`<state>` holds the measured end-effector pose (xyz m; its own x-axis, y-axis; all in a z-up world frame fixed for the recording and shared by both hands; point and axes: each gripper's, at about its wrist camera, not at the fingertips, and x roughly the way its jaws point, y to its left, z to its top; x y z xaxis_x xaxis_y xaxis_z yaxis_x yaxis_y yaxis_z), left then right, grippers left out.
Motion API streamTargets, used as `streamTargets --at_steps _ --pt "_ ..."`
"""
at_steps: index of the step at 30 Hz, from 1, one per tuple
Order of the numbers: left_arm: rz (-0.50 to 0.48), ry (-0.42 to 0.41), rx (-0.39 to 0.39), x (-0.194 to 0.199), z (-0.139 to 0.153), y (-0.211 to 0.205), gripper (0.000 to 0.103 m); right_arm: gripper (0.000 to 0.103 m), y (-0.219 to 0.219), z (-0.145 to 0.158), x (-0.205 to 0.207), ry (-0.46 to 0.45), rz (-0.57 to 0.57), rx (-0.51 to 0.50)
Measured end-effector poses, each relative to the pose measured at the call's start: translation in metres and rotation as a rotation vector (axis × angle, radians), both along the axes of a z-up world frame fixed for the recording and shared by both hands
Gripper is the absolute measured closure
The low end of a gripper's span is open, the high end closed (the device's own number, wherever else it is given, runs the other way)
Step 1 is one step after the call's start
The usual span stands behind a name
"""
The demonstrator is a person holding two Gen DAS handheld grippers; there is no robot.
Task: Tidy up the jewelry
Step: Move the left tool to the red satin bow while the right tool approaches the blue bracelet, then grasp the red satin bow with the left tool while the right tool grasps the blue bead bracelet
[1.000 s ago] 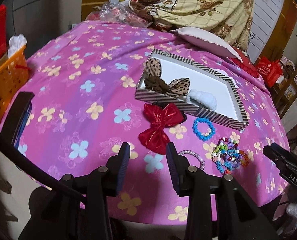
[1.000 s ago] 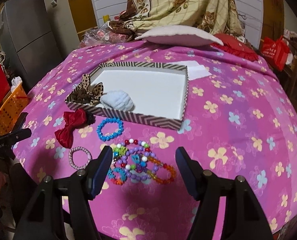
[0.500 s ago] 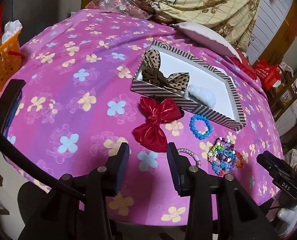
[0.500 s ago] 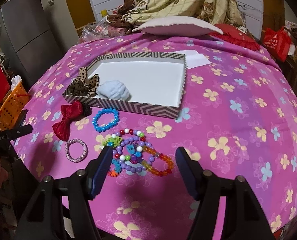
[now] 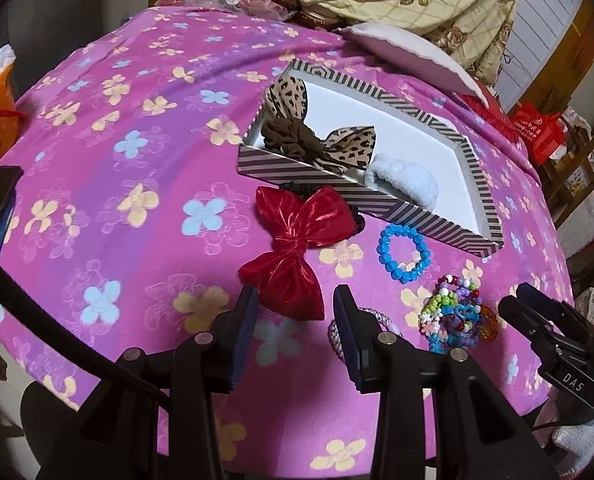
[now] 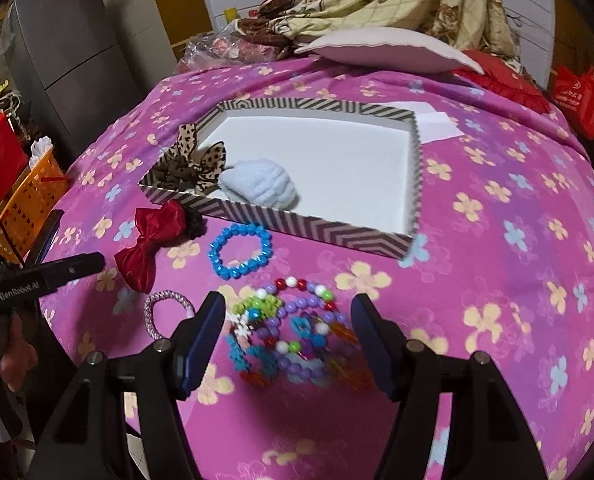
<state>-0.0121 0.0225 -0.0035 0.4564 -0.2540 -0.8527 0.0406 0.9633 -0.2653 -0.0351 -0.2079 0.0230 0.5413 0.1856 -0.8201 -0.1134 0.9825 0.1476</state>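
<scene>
Several tangled multicoloured plastic bead bracelets (image 6: 293, 336) are lying between our wide-open right gripper (image 6: 287, 338) on the pink floral bedspread (image 6: 497, 240), so we are risking snagging cloth or dropping strands.

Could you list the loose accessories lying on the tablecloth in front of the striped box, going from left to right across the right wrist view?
red bow → pink braided hair tie → blue bead bracelet → pile of multicoloured bead bracelets

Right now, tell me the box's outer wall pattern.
Brown-and-cream chevron stripes on the box; clearest in the right wrist view.
</scene>
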Motion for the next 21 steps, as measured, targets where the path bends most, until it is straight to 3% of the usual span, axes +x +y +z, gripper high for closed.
streamTargets --at_steps 11,21 --pt "-0.009 0.029 0.036 0.020 -0.019 -0.012 0.052 0.038 0.029 -0.024 0.041 0.045 0.065 -0.036" --pt "0.009 0.053 0.052 0.035 -0.034 -0.010 0.052 0.055 0.043 -0.048 0.073 0.099 0.090 -0.077"
